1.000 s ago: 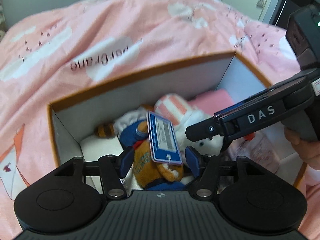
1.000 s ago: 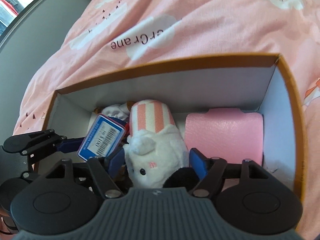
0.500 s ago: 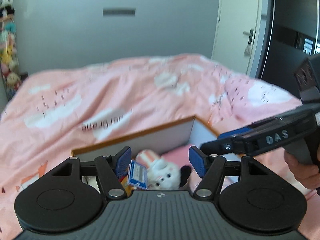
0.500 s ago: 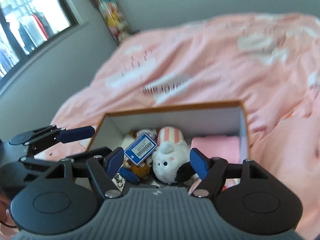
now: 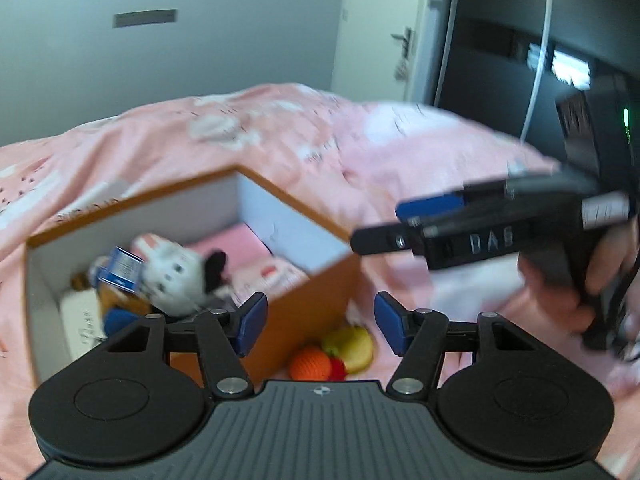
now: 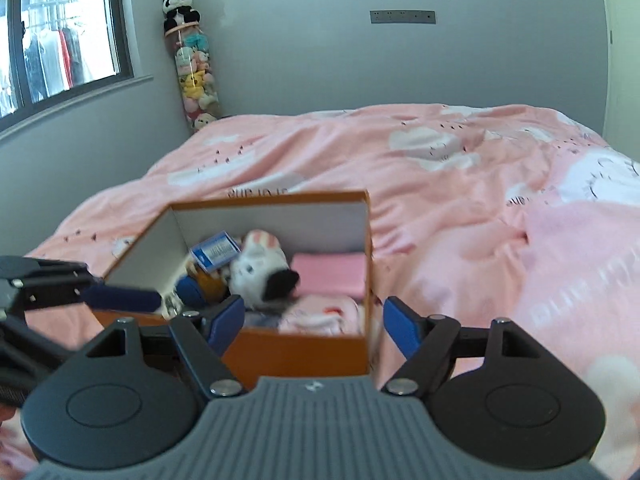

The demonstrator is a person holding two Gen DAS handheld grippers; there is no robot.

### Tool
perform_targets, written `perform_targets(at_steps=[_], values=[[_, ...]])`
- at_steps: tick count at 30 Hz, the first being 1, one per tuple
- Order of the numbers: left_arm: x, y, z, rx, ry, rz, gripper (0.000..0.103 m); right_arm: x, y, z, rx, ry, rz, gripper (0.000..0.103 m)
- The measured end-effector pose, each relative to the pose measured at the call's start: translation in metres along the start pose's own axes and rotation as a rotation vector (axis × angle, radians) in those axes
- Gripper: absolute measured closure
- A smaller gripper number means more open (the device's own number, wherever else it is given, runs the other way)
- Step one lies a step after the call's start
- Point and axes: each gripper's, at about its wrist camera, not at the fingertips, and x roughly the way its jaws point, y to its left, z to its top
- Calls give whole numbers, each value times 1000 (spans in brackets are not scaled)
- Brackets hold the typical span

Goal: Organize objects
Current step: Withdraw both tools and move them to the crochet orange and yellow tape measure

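Room: grey walls, a window (image 6: 60, 40) on my left, a door (image 5: 380, 28) on my right; a clear tube of plush toys (image 6: 194, 68) stands in the far corner.
Surface: a bed under a pink quilt (image 6: 440, 168) printed with white clouds.
Box (image 6: 304, 350): orange outside, white inside, lid off, resting on the quilt near both my tools.
Box contents: a white plush (image 6: 260, 268) with a black patch and a pink-striped top, a blue tag (image 6: 216, 251) just left of it, an orange-and-blue toy (image 5: 120, 308) below the tag, a pink pad (image 6: 330, 272) on the right, pale printed cloth (image 6: 320, 314) at the near wall.
Outside the box: an orange ball (image 5: 310, 364), a yellow fruit (image 5: 354, 344) and a small red piece (image 5: 338, 369), huddled on the quilt by the box's near corner.
Left gripper (image 5: 318, 324): I see its jaws well apart and closing, with nothing between the pads.
Right gripper (image 6: 314, 326): I see its jaws well apart and opening, holding nothing; a hand (image 5: 560, 292) grips its handle in my left view.
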Motion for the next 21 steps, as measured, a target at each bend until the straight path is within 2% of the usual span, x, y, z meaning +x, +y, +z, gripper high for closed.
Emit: perform_targets(at_steps=[4,6,11,13,16,21], values=[[35,-12,-18,24,88,26,31,10,-11,-20,5,70,-18,48],[49,-16,-25,35,132,28,32,17,-12,-28,10,97,-25,53],[77,-13,-37,0,204,56,32,33,-17,-47,24,155,-14,56],[87,-13,-40,0,223,67,32,38,-19,-53,26,173,-15,62],[101,-19,-45,39,236,98,34,44,-22,-58,39,191,4,70],[111,-28,-56,99,251,134,37,43,-24,-59,56,165,42,72]])
